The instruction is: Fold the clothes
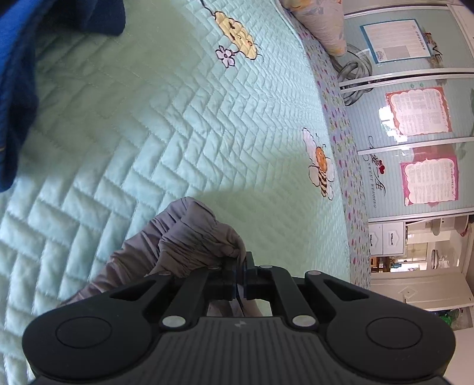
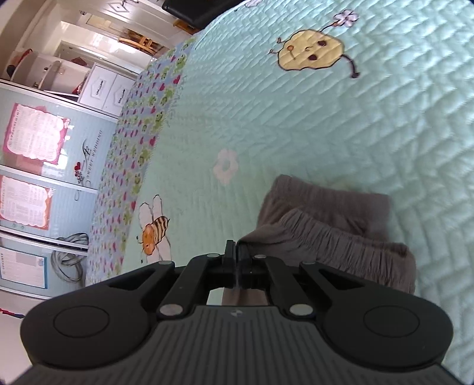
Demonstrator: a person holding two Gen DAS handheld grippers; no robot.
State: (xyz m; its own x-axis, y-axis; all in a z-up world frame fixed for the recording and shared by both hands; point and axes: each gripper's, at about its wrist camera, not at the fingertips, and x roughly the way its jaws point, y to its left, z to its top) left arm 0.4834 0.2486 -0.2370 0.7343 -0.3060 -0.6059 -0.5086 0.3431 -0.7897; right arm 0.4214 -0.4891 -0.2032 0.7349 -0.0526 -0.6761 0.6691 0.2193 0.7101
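Observation:
A grey-brown garment with a gathered elastic waistband [image 1: 189,240] lies on the mint quilted bedspread [image 1: 177,133]. My left gripper [image 1: 239,263] is shut on a bunched edge of it, near the waistband. In the right wrist view the same garment [image 2: 334,219] lies folded in layers, waistband on top. My right gripper [image 2: 237,250] is shut on its near left corner. Both grips sit low over the bed.
A dark blue garment [image 1: 17,88] lies at the upper left of the left wrist view. The bed's patterned border [image 2: 139,142] runs along a wardrobe with posters [image 2: 32,136]. A pillow [image 1: 320,26] sits at the far bed end.

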